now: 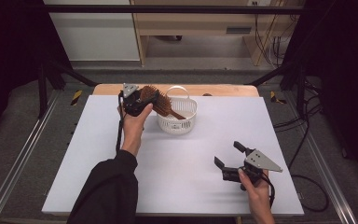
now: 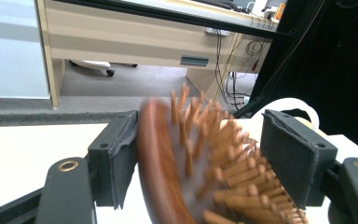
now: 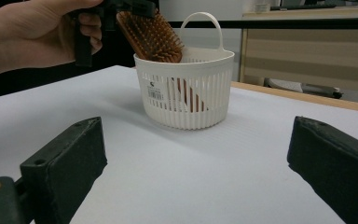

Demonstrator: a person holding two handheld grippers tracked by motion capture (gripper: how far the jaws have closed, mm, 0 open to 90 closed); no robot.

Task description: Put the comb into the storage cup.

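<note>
A wooden hairbrush (image 1: 158, 100) leans with its handle down inside a white slotted basket (image 1: 186, 122) at the table's back middle. My left gripper (image 1: 142, 100) is at the brush head, just left of the basket. In the left gripper view the brush head (image 2: 168, 168) sits blurred between the two sharp pads, its back close to the left pad and its bristles toward the right pad, and the jaws look loose around it. My right gripper (image 1: 228, 154) hovers open and empty near the front right, facing the basket (image 3: 186, 98) and the brush (image 3: 151, 35).
The white board (image 1: 168, 177) covers a wooden table. The basket has an arched handle (image 1: 177, 88) at its far side. Behind the table are a wooden desk (image 1: 200, 23) and cables on the floor. Black frame bars stand at both sides.
</note>
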